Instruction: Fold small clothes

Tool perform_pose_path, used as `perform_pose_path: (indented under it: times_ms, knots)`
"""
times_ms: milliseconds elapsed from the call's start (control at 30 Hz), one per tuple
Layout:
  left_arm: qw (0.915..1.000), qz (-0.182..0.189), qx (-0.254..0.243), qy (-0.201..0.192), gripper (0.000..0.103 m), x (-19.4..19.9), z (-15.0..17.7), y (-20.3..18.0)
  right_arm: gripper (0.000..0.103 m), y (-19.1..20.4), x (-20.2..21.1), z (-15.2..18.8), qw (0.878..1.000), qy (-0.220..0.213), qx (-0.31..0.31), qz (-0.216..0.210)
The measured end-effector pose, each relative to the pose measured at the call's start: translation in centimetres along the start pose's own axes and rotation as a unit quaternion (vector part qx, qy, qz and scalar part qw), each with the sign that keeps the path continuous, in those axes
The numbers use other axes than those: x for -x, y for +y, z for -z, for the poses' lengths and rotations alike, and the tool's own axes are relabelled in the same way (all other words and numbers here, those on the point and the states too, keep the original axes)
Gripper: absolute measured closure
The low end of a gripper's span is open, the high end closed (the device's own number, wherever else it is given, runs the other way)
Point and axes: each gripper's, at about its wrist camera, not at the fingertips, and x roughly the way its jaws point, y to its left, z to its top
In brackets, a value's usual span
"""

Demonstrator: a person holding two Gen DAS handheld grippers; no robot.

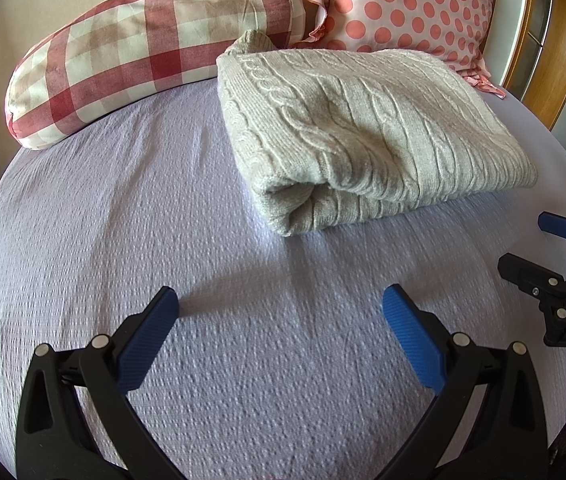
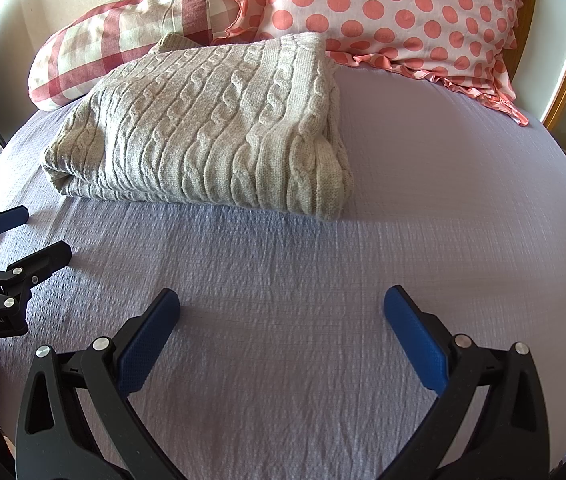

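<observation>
sweater: lay folded on bed by pillows, likely finished | left gripper: wide, empty, short of it | right gripper: wide, empty, clear of fold

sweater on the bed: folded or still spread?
Folded. The grey cable-knit sweater lies as a compact stack on the lilac bedspread, with doubled layers at its near edge. Both grippers, left and right, are open, clear of it.

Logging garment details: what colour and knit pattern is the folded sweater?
Light beige-grey cable knit sweater, seen best in the right wrist view.
</observation>
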Motion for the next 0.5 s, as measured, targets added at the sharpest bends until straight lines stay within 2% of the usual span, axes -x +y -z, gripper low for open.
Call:
perform_pose_path:
  times_ms: [500]
  knots:
    - [1.0000, 0.000, 0.001, -0.002, 0.002, -0.01, 0.04, -0.01, 0.001, -0.01, -0.01, -0.01, 1.000, 0.000, 0.000, 0.000]
